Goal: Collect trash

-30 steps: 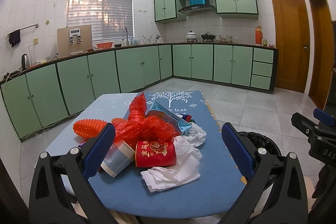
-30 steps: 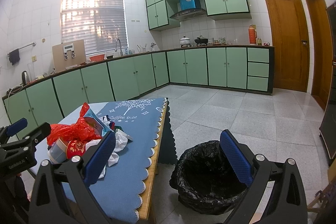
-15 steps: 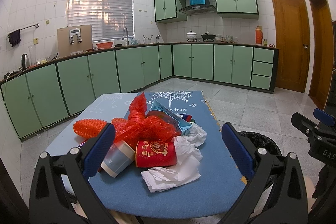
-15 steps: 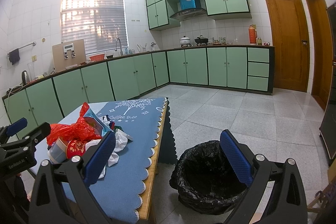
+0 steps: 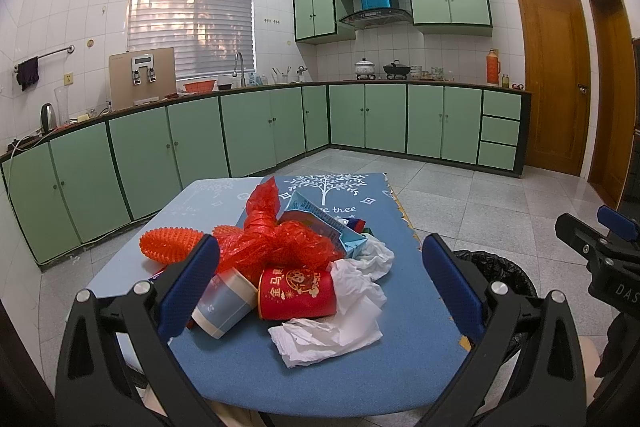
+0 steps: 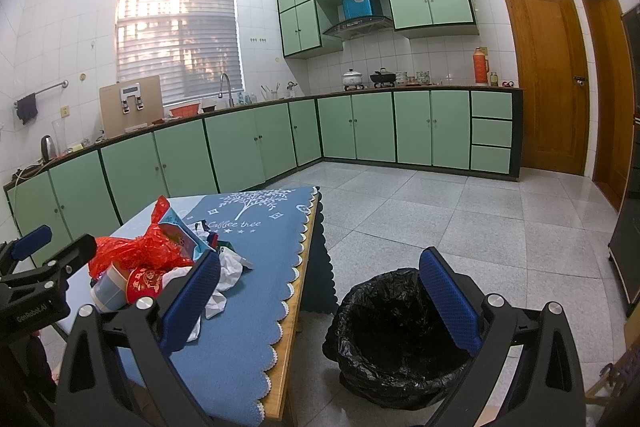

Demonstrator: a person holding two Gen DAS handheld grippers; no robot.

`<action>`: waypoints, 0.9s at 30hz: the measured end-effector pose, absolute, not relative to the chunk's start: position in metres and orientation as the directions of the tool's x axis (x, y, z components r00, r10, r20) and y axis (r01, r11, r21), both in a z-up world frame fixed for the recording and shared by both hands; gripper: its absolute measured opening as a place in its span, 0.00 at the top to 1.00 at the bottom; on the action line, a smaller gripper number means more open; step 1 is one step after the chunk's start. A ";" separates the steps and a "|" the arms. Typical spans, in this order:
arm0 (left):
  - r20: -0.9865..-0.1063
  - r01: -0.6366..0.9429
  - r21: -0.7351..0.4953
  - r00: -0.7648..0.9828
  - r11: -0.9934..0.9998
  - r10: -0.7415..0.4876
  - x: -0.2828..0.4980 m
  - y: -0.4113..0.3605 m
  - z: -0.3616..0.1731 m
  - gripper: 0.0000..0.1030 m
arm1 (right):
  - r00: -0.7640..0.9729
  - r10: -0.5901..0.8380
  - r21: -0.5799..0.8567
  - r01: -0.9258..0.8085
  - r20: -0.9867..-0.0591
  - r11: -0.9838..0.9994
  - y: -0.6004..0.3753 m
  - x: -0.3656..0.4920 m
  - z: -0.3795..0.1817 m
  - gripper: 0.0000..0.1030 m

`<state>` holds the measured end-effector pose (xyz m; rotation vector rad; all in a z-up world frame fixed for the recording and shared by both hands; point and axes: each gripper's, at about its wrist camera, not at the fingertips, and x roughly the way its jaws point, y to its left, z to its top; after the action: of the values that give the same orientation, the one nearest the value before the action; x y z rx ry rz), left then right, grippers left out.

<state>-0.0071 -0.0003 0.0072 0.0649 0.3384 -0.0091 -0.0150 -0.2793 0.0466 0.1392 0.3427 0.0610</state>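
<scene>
Nearest: we find the left claw (image 5: 320,291) spread wide, holding nothing, poised short of the trash pile w/ its pads framing it, which we judge an approach stance, no pick begun. The right claw (image 6: 320,301) is likewise spread and empty, aimed toward the black-lined bin (image 6: 400,331) on the floor just beside the tabletop (image 5: 400,359) edge; bin sits there, we judge, for a short drop.

Trash lies heaped mid-tabletop: white tissue (image 5: 332,335) nearest, red paper cup (image 5: 296,293) on its side touching it, blue-white cup (image 5: 224,311) partly behind a left pad, then red mesh bag (image 5: 272,247), orange spiky item (image 5: 172,243), blue carton (image 5: 320,223).

Hidden: items under the mesh can't be identified; bin interior too dark to tell contents; tabletop near edge cut off by claw frames.
</scene>
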 end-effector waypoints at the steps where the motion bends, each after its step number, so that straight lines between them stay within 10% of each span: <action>1: -0.332 0.020 0.062 0.943 0.998 0.002 -0.007 0.000 0.007 0.05 | 0.940 0.083 0.146 -0.036 -0.330 0.989 -0.279 -0.015 0.047 0.06; 27: -0.331 0.018 0.062 0.943 0.998 0.003 -0.006 -0.001 0.006 0.05 | 0.940 0.083 0.145 -0.036 -0.330 0.989 -0.279 -0.015 0.046 0.06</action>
<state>-0.0060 -0.0007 0.0058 0.0642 0.3378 -0.0079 -0.0146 -0.2791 0.0463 0.1383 0.3418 0.0612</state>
